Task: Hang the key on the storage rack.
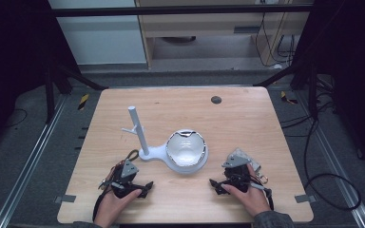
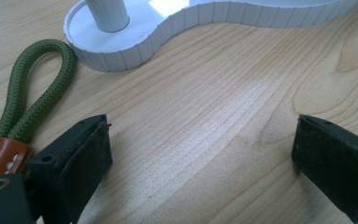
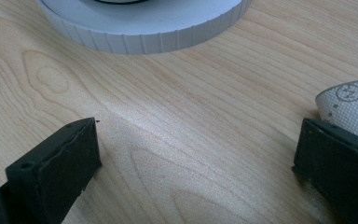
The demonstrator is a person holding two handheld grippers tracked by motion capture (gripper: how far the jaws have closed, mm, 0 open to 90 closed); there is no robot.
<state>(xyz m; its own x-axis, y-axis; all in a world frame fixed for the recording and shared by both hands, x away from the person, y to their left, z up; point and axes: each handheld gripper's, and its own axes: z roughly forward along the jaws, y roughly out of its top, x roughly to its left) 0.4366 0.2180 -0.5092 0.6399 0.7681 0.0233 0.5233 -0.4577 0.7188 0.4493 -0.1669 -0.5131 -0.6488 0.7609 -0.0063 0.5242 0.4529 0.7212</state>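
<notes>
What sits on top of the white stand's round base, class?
A shiny bowl rests on the white stand's round base, beside its upright post. The bowl looks empty, with only bright reflections inside. The base surface beneath it is covered.

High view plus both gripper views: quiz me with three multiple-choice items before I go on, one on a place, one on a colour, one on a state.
1. Where does the bowl sit?
A. On the round end of the white stand
B. On the bare table by the far edge
C. Between the right gripper's jaws

2. What colour is the cord loop beside the left gripper?
A. Red
B. Green
C. White

3. How do the jaws of the right gripper stand?
A. Shut on the bowl
B. Shut on nothing
C. Wide open over bare wood

Answers: 1 A, the high view shows it on the stand's round base; 2 B, the left gripper view shows an olive green braid; 3 C, the right gripper view shows wood grain between them.
</notes>
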